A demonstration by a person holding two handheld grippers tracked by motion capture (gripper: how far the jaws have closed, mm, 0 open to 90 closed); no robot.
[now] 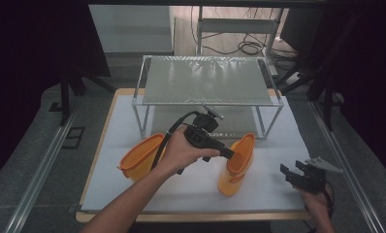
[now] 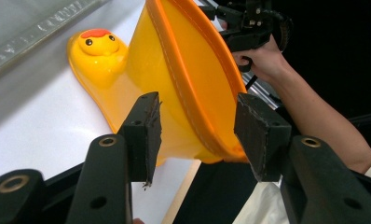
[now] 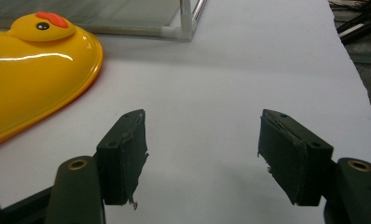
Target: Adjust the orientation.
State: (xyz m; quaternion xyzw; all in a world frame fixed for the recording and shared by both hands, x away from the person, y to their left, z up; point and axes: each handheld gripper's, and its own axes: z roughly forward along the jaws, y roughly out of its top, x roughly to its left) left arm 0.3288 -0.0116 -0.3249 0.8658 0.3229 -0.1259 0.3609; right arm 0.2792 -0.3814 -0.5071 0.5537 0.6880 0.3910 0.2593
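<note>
Two yellow rubber boots with orange rims lie on the white table sheet. The right boot has a duck face on its toe. My left gripper reaches to this boot's top. The orange rim stands in the gap between the jaws, and I see neither pad pressing on it. The left boot lies on its side behind my left forearm. My right gripper rests open near the table's right front edge, with nothing between its jaws.
A metal-framed rack with a mesh top stands at the back of the table, its front posts close behind the boots. Bare white sheet spreads ahead of my right gripper. Cables lie on the floor beyond the rack.
</note>
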